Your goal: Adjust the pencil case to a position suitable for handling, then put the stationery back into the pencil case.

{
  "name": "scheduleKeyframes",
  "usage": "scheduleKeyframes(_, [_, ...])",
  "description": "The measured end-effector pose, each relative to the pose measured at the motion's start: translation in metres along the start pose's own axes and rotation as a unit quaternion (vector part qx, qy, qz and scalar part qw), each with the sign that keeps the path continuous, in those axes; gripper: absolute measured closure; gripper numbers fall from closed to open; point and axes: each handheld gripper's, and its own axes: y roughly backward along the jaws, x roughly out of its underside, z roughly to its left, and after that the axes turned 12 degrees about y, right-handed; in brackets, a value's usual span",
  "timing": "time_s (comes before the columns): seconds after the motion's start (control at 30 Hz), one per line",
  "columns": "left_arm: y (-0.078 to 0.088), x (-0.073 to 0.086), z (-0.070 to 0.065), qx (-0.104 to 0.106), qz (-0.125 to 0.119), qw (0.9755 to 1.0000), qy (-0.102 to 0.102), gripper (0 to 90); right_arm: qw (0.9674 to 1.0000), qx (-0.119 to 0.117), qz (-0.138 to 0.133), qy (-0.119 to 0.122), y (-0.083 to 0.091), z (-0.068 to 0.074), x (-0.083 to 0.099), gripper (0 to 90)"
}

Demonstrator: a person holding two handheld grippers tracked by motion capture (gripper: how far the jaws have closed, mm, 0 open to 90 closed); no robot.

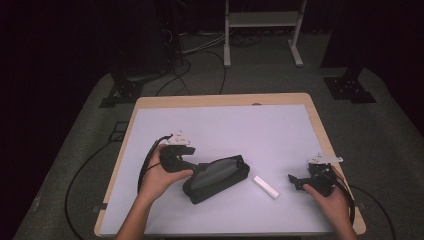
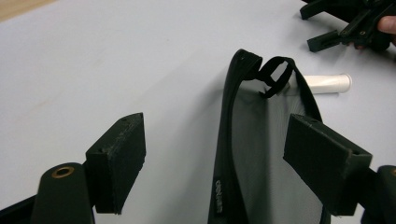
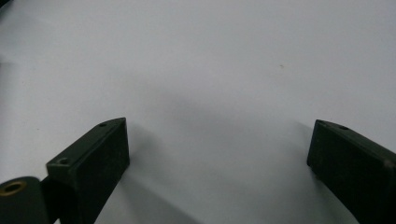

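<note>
A black mesh pouch (image 1: 220,176) with a small strap loop lies on the white table mat (image 1: 225,125), left of centre. My left gripper (image 1: 196,171) hovers at its near left end, held by a hand. In the left gripper view the jaws of this gripper (image 2: 219,158) stand wide apart over the pouch (image 2: 261,154), and the pads do not press on it. A short white tube (image 1: 266,187) (image 2: 327,83) lies just right of the pouch. My right gripper (image 1: 295,181) (image 2: 345,23) rests low at the right, open (image 3: 219,158) over bare mat, holding nothing.
The mat covers a wooden table whose edge (image 1: 320,120) shows around it. On the carpet beyond lie black cables (image 1: 180,75), a white stand frame (image 1: 262,20) and black stand bases (image 1: 350,87).
</note>
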Motion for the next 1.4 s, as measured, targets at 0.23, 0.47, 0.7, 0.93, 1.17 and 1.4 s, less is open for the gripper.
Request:
scheduleKeyframes(0.23, [0.018,0.015,0.009,-0.019,-0.003,0.9998,0.01,17.8,1.0,0.0,0.0,0.0,0.0,0.0,0.0,4.8])
scheduleKeyframes(0.47, [0.036,0.021,0.019,-0.04,-0.014,0.999,0.015,17.4,1.0,0.0,0.001,0.0,0.0,0.0,0.0,4.8])
scheduleKeyframes(0.7, [0.044,0.032,0.028,-0.061,-0.012,0.9977,0.027,17.1,1.0,0.0,0.0,0.0,0.0,0.0,0.0,4.7])
scheduleKeyframes(0.93, [0.047,0.05,0.037,-0.081,0.002,0.996,0.038,15.6,1.0,0.0,0.0,0.0,0.0,0.0,0.0,4.8])
scheduleKeyframes(1.17, [0.054,0.066,0.045,-0.096,0.004,0.9943,0.047,10.3,1.0,0.001,0.0,0.001,0.0,0.0,0.0,4.8])
scheduleKeyframes(1.4, [0.053,0.082,0.053,-0.113,0.015,0.9925,0.044,9.1,1.0,0.001,0.0,0.002,0.0,0.0,0.0,4.8])
